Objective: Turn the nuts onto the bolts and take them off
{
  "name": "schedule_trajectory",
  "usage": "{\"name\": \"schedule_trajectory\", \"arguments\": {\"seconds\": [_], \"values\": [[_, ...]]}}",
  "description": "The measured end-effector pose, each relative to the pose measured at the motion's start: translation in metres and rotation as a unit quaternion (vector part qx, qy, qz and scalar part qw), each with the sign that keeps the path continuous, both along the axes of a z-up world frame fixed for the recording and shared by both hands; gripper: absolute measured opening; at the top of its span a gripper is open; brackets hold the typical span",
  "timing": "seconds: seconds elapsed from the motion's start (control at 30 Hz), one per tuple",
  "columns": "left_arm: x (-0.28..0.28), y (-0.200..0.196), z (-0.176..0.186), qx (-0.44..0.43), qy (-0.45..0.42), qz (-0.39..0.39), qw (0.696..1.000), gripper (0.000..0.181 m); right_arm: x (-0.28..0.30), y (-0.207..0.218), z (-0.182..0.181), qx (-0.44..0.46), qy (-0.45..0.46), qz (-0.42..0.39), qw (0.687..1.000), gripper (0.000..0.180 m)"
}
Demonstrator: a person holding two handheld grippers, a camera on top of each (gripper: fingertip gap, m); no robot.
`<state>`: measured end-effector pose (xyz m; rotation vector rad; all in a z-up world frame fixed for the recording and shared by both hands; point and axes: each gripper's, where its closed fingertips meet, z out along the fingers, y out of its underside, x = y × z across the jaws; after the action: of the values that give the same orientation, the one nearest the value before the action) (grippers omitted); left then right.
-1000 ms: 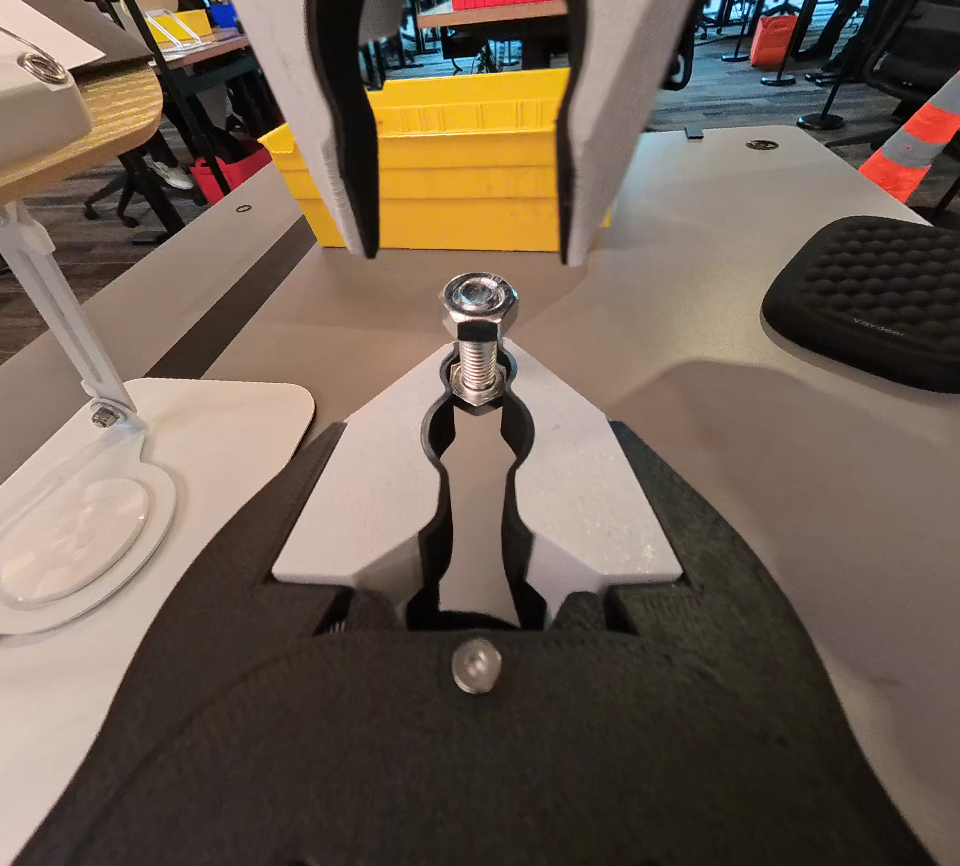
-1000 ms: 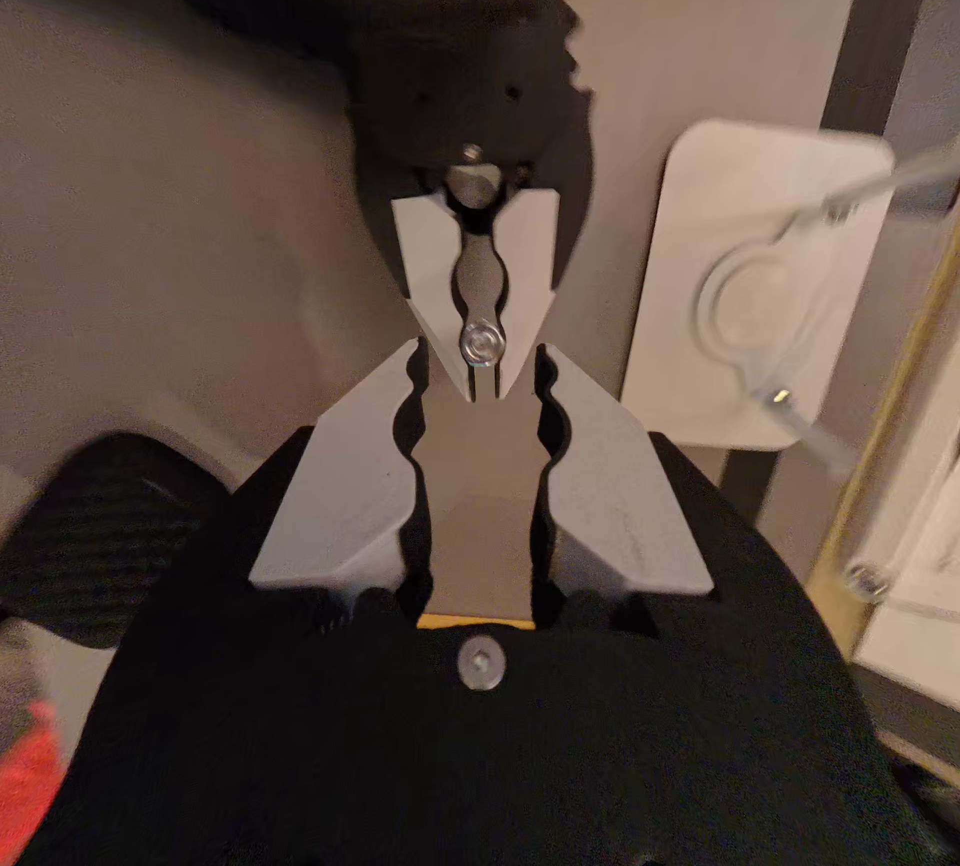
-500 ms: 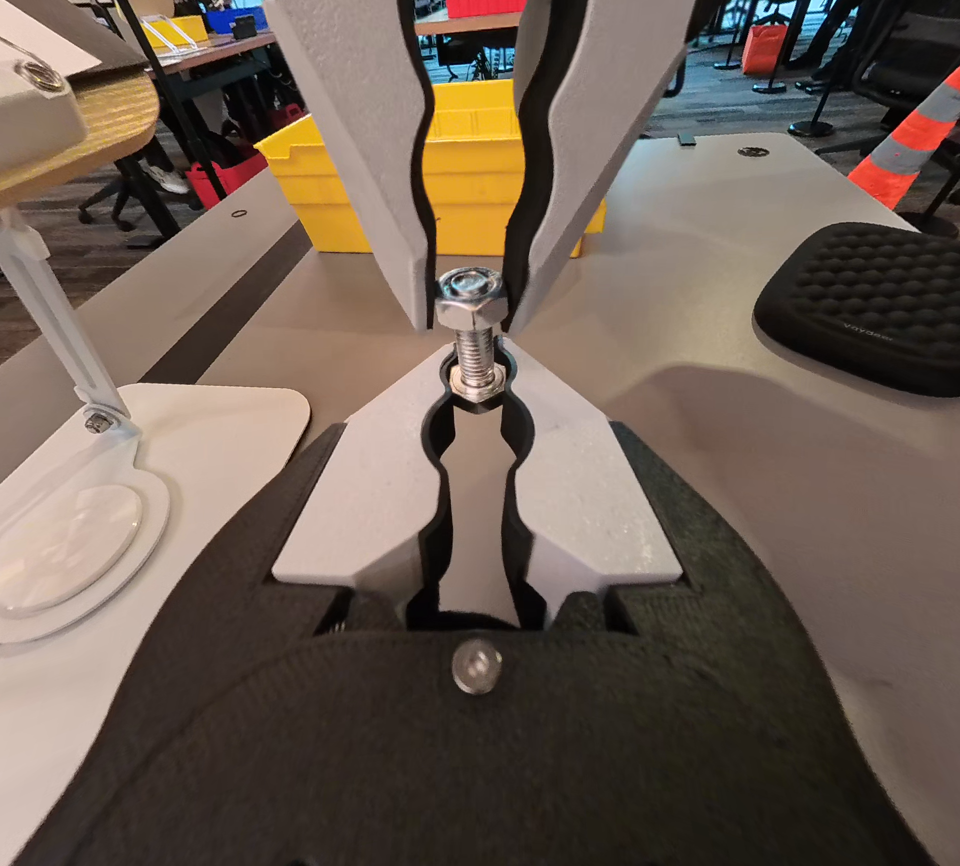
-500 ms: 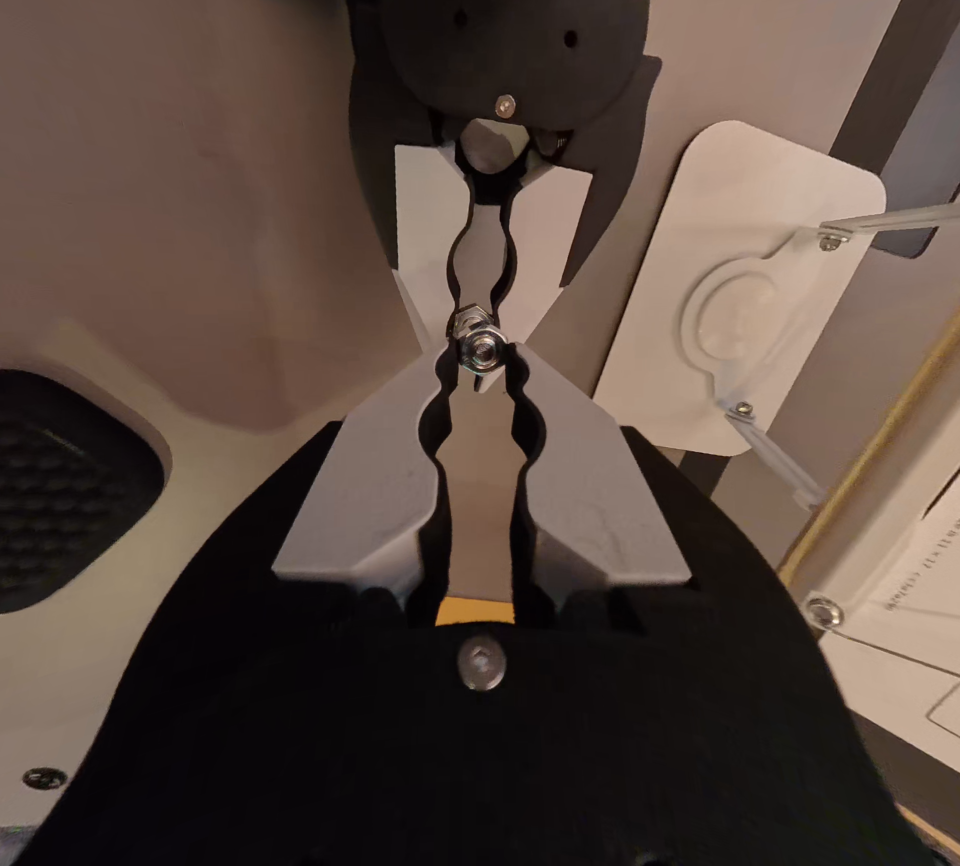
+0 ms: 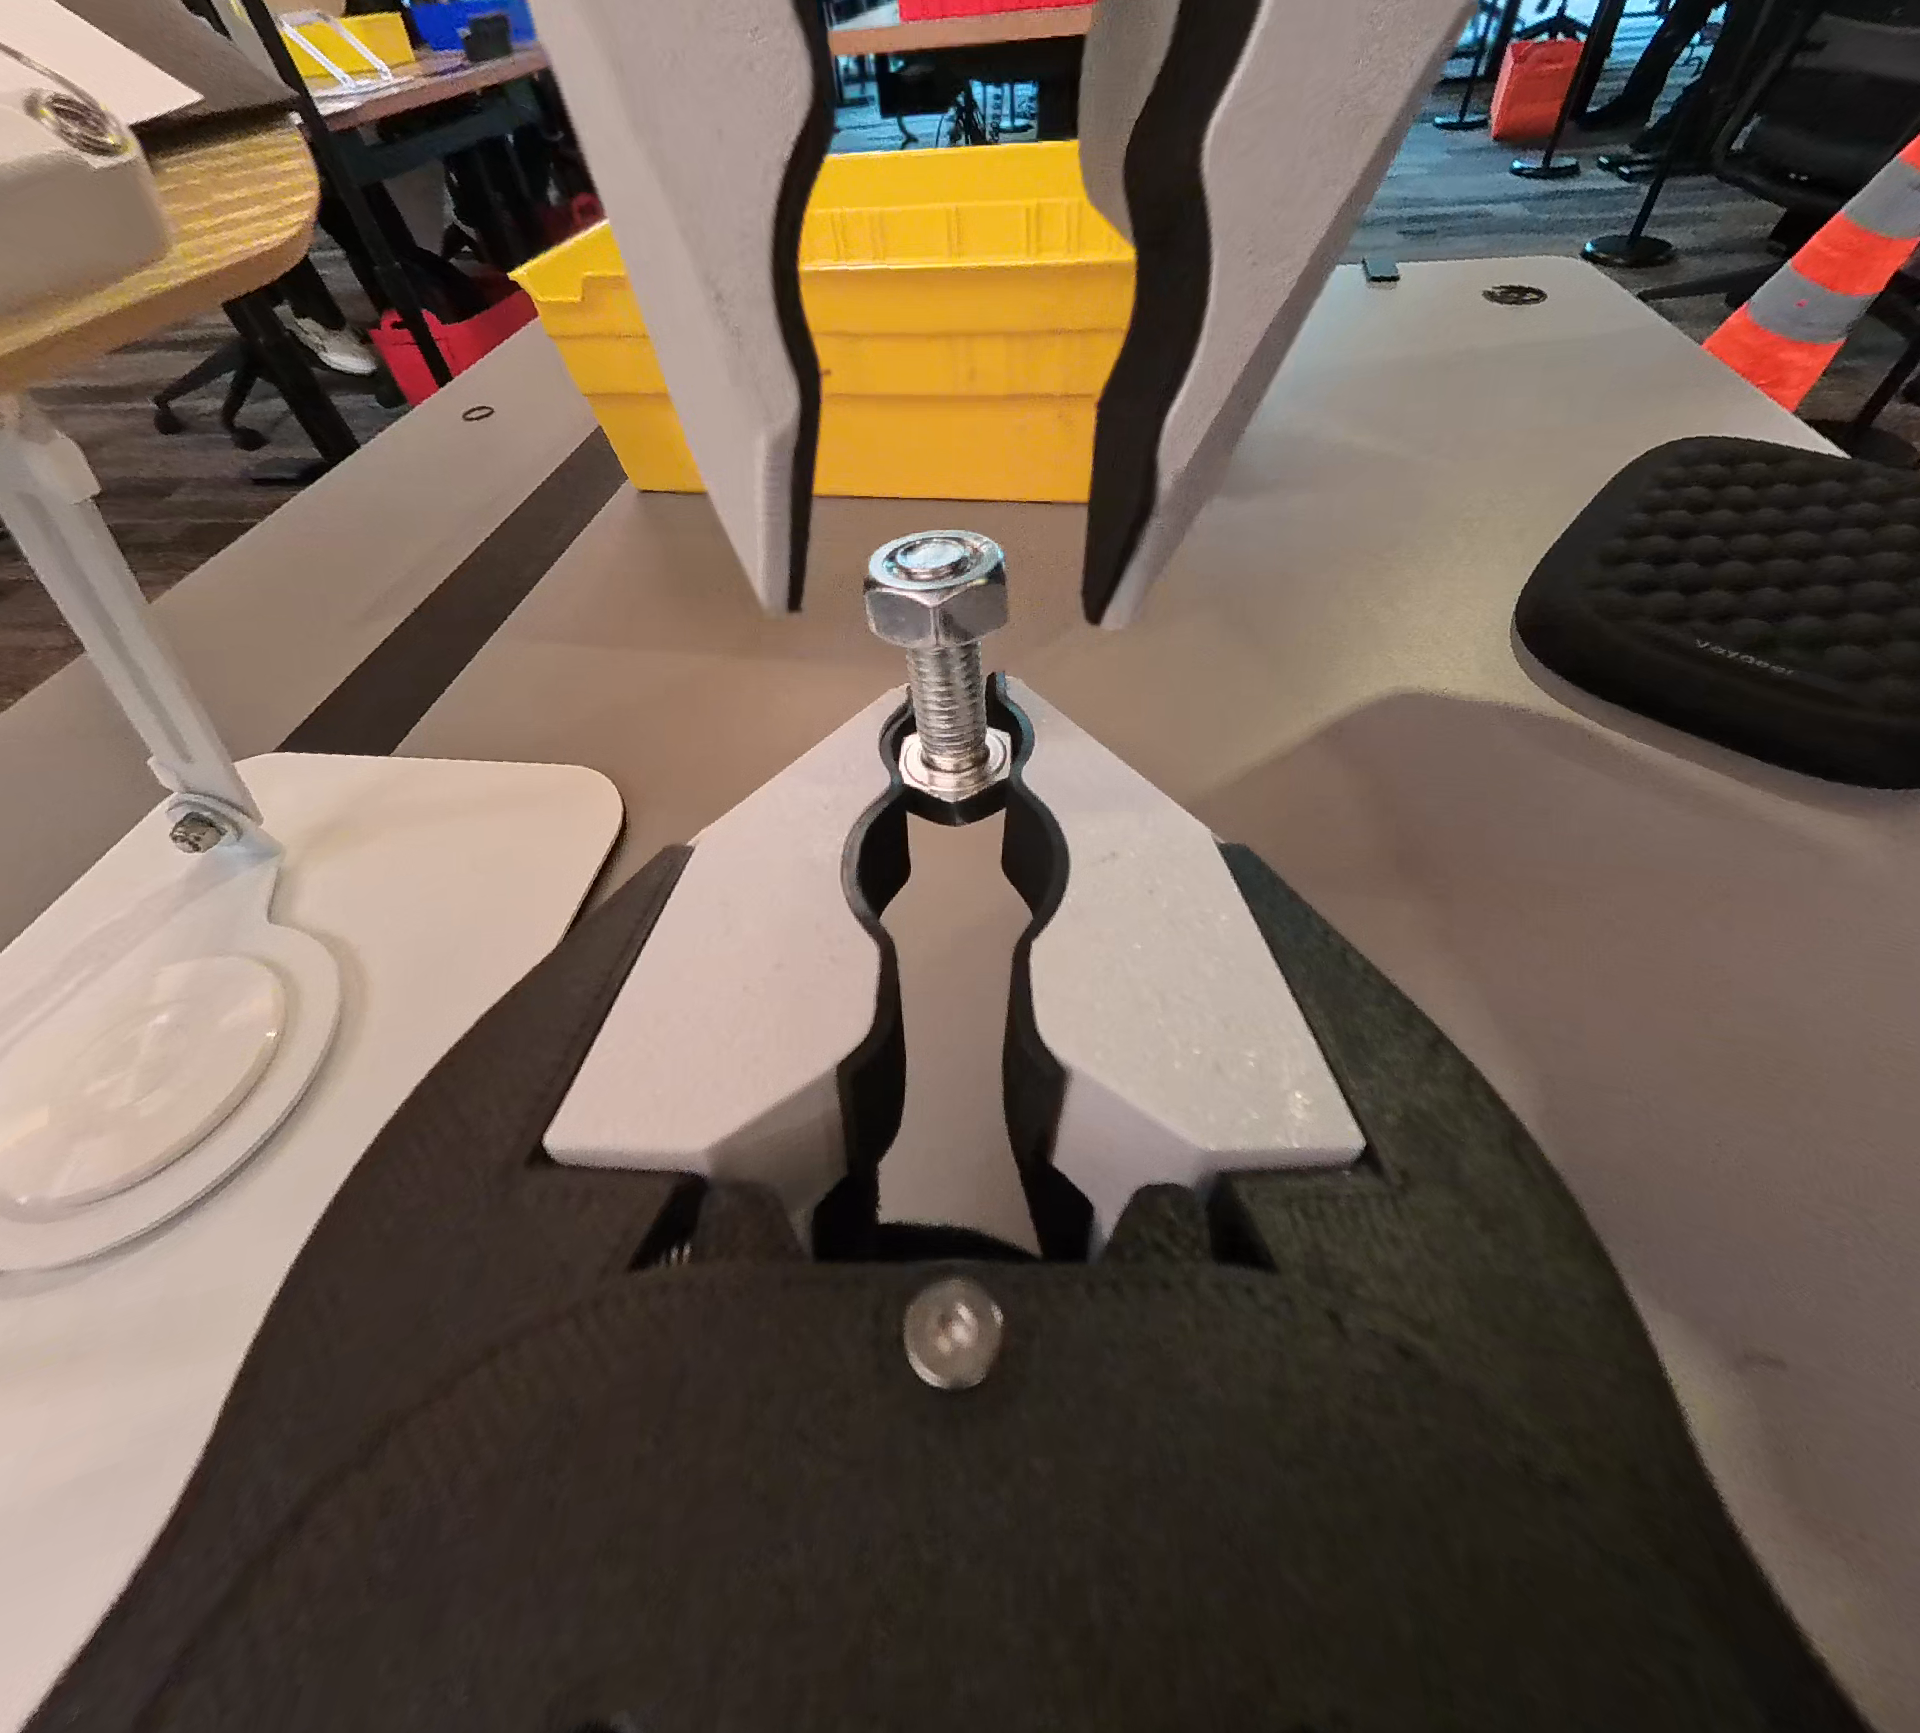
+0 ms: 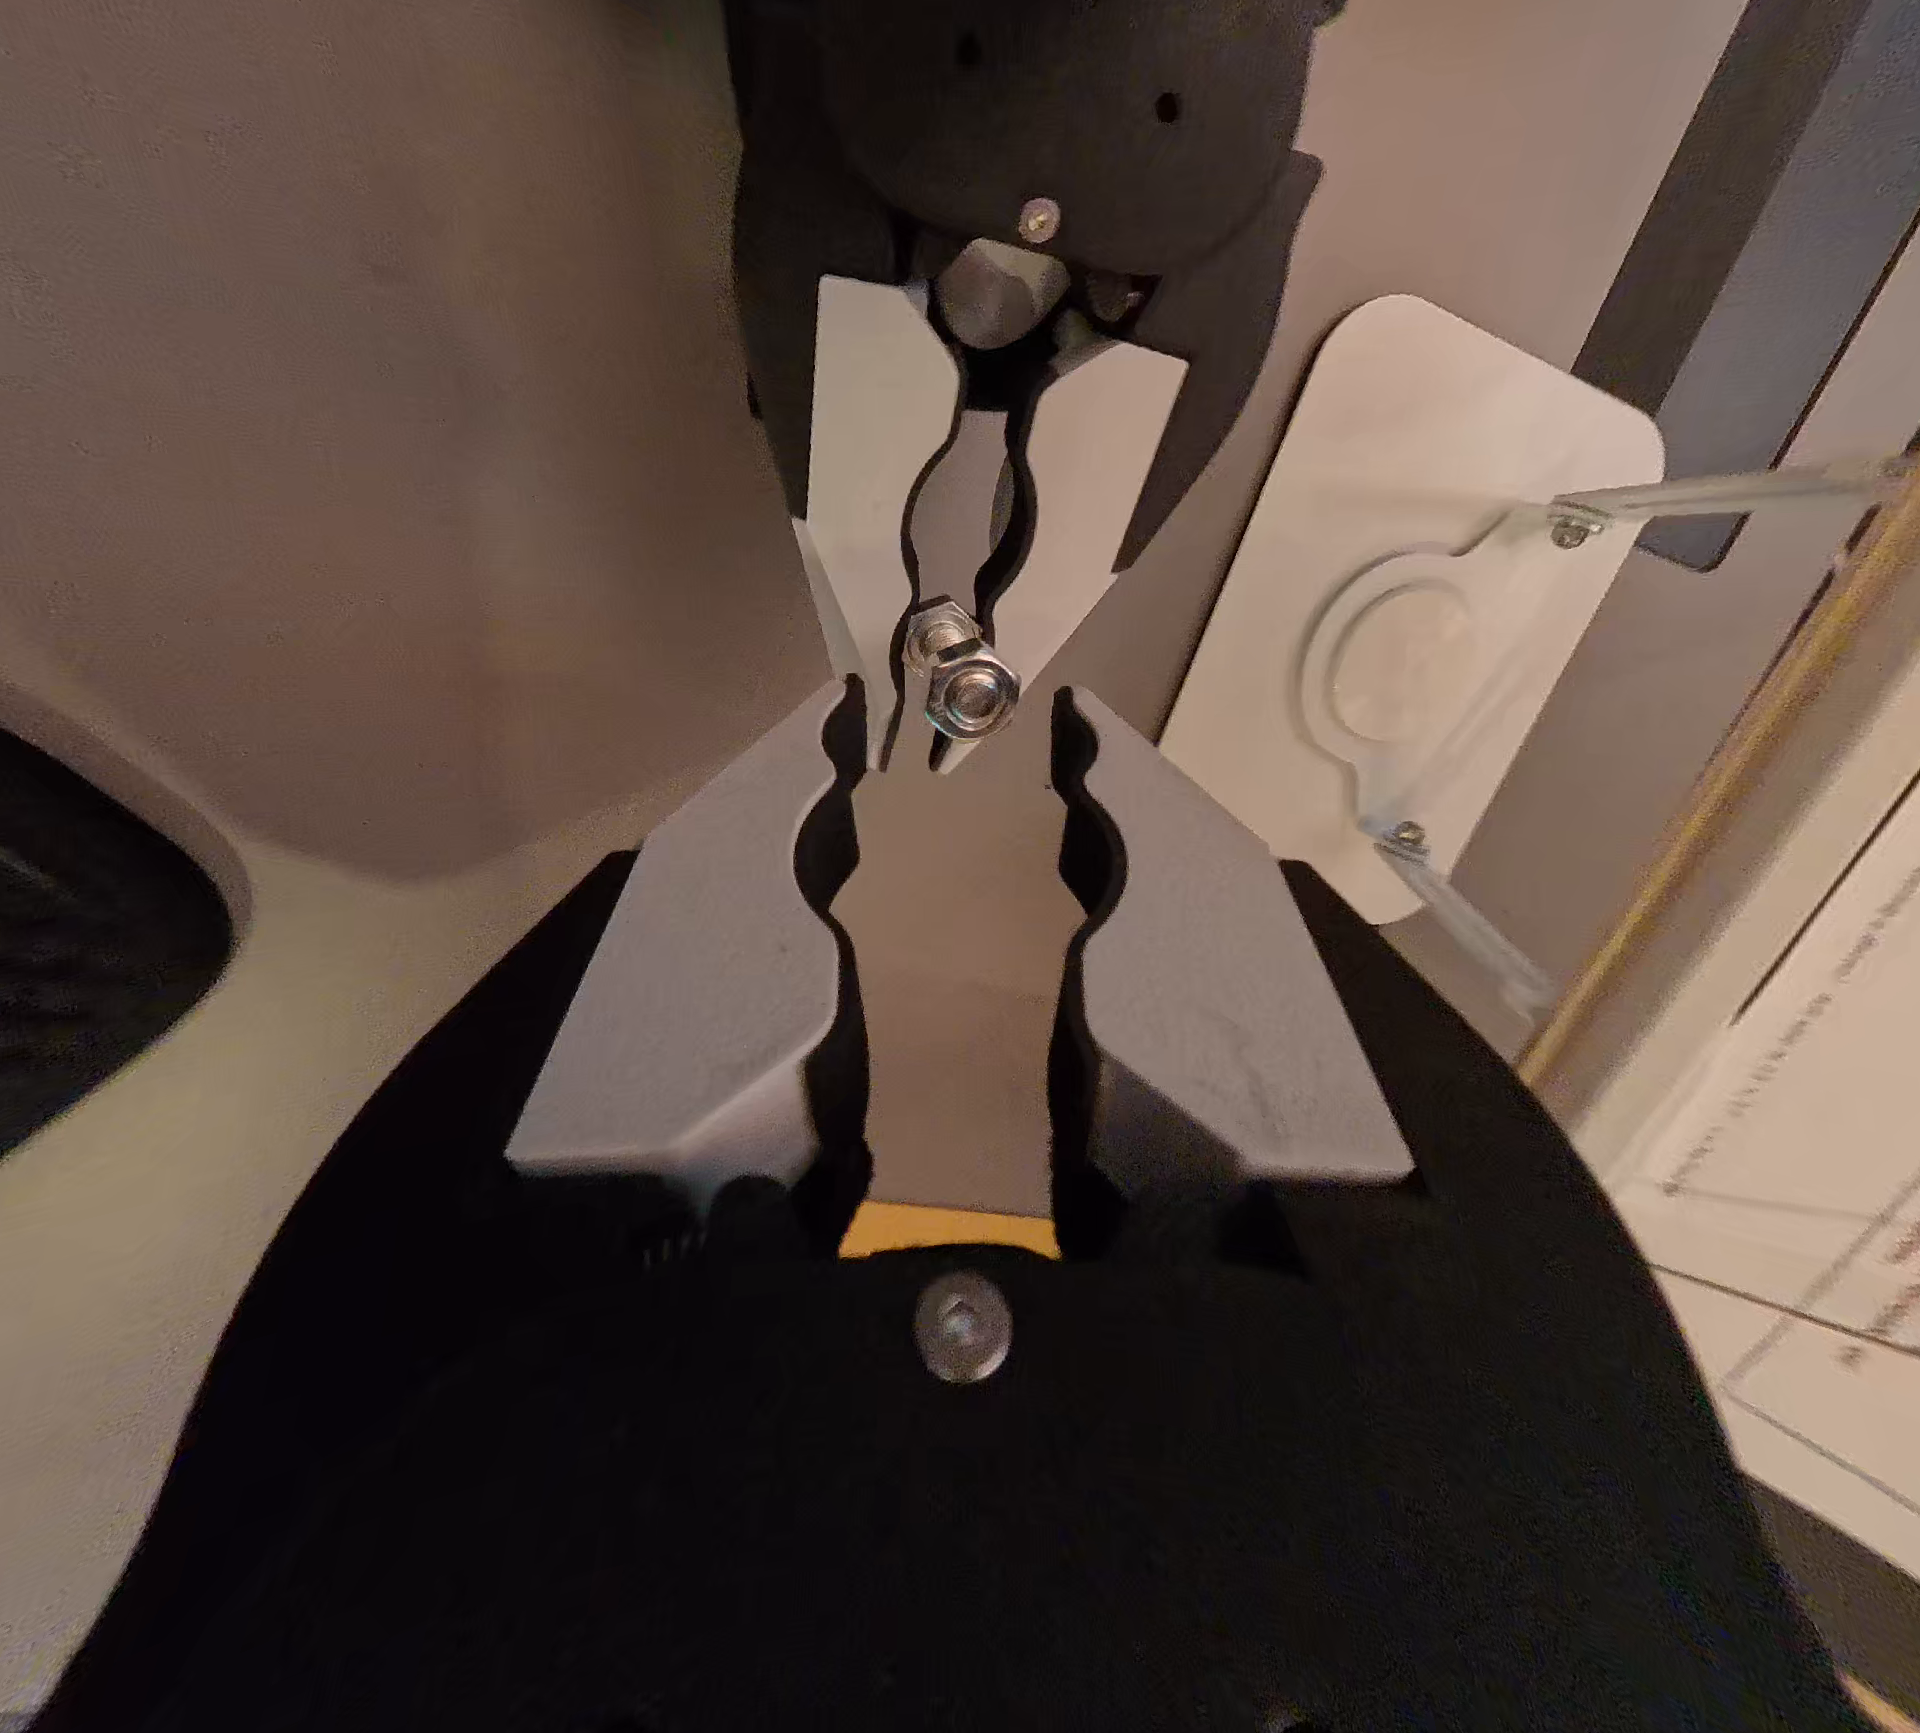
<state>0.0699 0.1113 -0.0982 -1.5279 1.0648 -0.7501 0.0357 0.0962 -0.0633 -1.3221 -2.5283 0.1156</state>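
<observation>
I am holding a bolt [image 5: 943, 715] straight up.
My left gripper [image 5: 951, 774] is squeezing its head; my right gripper [image 6: 956, 715] is hanging wide open around the nut [image 5: 935, 587].

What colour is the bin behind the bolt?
Yellow. The bin shows best in the left wrist view, on the table beyond the bolt.

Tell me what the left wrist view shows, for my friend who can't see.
The left hand-held gripper holds a bolt upright by its base, with a nut at its top. The right hand-held gripper hangs open around that nut, apart from it. A yellow bin sits behind on the table.
</observation>
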Motion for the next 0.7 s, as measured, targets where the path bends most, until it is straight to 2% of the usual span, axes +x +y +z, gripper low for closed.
{"name": "schedule_trajectory", "arguments": {"seconds": [0.1, 0.17, 0.23, 0.33, 0.4, 0.47, 0.53, 0.6, 0.63, 0.7], "values": [[0.001, -0.001, 0.000, 0.000, 0.001, -0.002, 1.000, 0.010, 0.001, -0.003, -0.004, 0.030, -0.016, 0.051, 0.998, 0.025], [0.002, -0.001, -0.002, 0.001, 0.006, -0.003, 1.000, 0.010, 0.001, -0.001, -0.007, 0.046, -0.024, 0.060, 0.997, 0.017], [0.003, -0.002, -0.003, 0.002, 0.009, -0.003, 1.000, 0.010, 0.001, 0.000, -0.007, 0.038, -0.025, 0.052, 0.998, 0.017], [0.001, 0.000, -0.002, 0.002, 0.007, 0.002, 1.000, 0.010, 0.000, 0.002, -0.007, 0.002, -0.020, -0.014, 1.000, 0.017], [0.000, 0.002, -0.003, 0.001, 0.009, 0.007, 1.000, 0.010, -0.001, 0.003, -0.008, -0.051, -0.018, -0.111, 0.992, 0.017], [0.000, 0.003, -0.006, -0.001, 0.017, 0.010, 1.000, 0.010, -0.002, 0.003, -0.011, -0.124, -0.013, -0.237, 0.963, 0.016], [-0.001, 0.005, -0.008, -0.002, 0.019, 0.013, 1.000, 0.010, -0.005, 0.002, -0.012, -0.185, 0.005, -0.303, 0.935, 0.016], [-0.001, 0.005, -0.007, -0.002, 0.016, 0.014, 1.000, 0.010, -0.003, 0.001, -0.011, -0.213, 0.008, -0.316, 0.925, 0.019], [-0.001, 0.005, -0.006, -0.002, 0.014, 0.013, 1.000, 0.010, -0.001, 0.005, -0.011, -0.204, 0.008, -0.317, 0.926, 0.036], [0.000, 0.004, -0.006, -0.002, 0.016, 0.012, 1.000, 0.010, 0.001, 0.013, -0.006, -0.157, 0.014, -0.283, 0.946, 0.041]]}}
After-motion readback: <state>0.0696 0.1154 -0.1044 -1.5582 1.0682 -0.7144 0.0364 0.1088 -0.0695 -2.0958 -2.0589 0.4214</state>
